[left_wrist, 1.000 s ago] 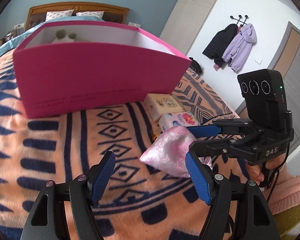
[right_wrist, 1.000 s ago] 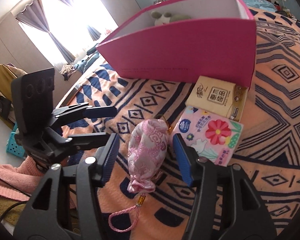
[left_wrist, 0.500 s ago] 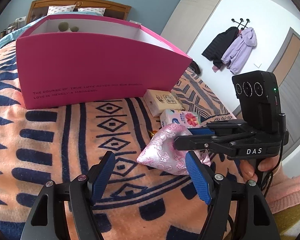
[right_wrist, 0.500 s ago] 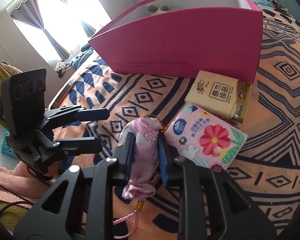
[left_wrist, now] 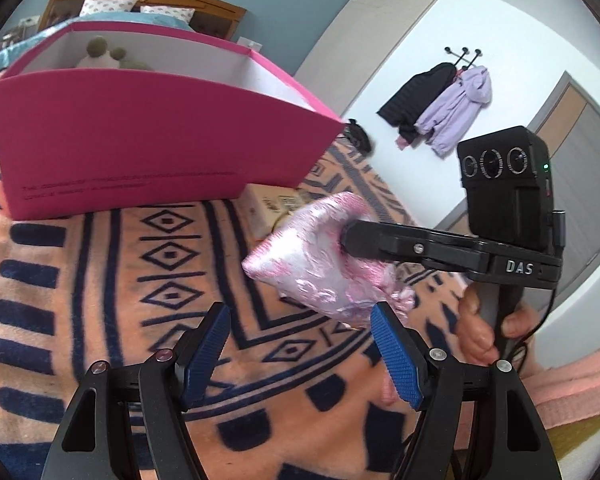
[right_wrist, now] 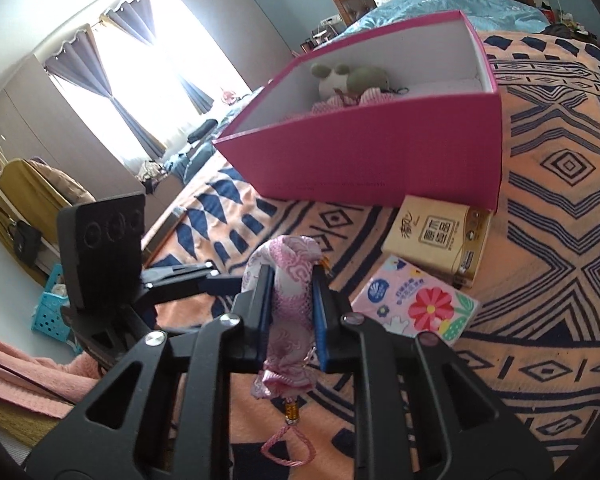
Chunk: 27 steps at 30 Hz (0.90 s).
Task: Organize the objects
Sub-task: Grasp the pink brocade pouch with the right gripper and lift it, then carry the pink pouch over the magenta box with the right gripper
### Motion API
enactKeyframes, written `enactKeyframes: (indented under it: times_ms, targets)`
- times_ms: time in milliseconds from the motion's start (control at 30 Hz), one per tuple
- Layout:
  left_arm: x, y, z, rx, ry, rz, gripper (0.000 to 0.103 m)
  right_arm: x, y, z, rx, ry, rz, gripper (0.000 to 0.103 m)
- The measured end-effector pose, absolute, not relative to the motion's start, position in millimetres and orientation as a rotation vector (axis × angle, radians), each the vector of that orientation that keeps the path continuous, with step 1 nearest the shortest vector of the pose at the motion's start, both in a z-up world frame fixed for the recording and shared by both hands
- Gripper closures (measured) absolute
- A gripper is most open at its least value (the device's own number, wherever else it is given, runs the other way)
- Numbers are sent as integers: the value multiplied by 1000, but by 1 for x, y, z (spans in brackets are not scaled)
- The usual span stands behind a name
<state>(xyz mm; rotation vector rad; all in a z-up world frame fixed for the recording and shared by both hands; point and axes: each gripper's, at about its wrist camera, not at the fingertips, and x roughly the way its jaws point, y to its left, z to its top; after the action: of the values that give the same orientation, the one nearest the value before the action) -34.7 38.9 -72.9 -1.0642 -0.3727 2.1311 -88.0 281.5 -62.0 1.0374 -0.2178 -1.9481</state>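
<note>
Right gripper (right_wrist: 292,312) is clamping the pink brocade drawstring pouch (right_wrist: 290,300) between its blue pads, and the pouch is hanging clear of the orange-and-navy patterned blanket (right_wrist: 548,264) — tassel dangling below. Left gripper (left_wrist: 300,354) is idling with jaws spread wide, holding nothing. Judging by the scene, the carry step is in hand: the open magenta cardboard box (right_wrist: 380,156), already housing a plush toy (right_wrist: 350,78), is waiting just ahead. Next comes a lift over the near wall, then release — the tan tissue pack (right_wrist: 434,236) and floral tissue pack (right_wrist: 414,308) are lying beside the box.
</note>
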Motion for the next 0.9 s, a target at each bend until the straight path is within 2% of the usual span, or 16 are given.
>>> enactKeyframes:
  times_ms: [100,167,300,333,900]
  targets:
    - [-35,44,-68,-1042,-384,2111,31,-88,284,-57,1014,-232,-1951,83]
    - [-35,48,-64,-1029,-372,2114,38,-89,283,-54,1000,-236,-1956,83]
    - [-38,57,-59,-1029,-355,2107,59,-90,283,-49,984,-238,-1962,83]
    - [-39,58,-58,-1026,-352,2109,60,-91,282,-48,980,-236,-1963,83]
    - [-52,54,-15,-904,-303,2171,62,-98,278,-5,858,-188,-1971,83]
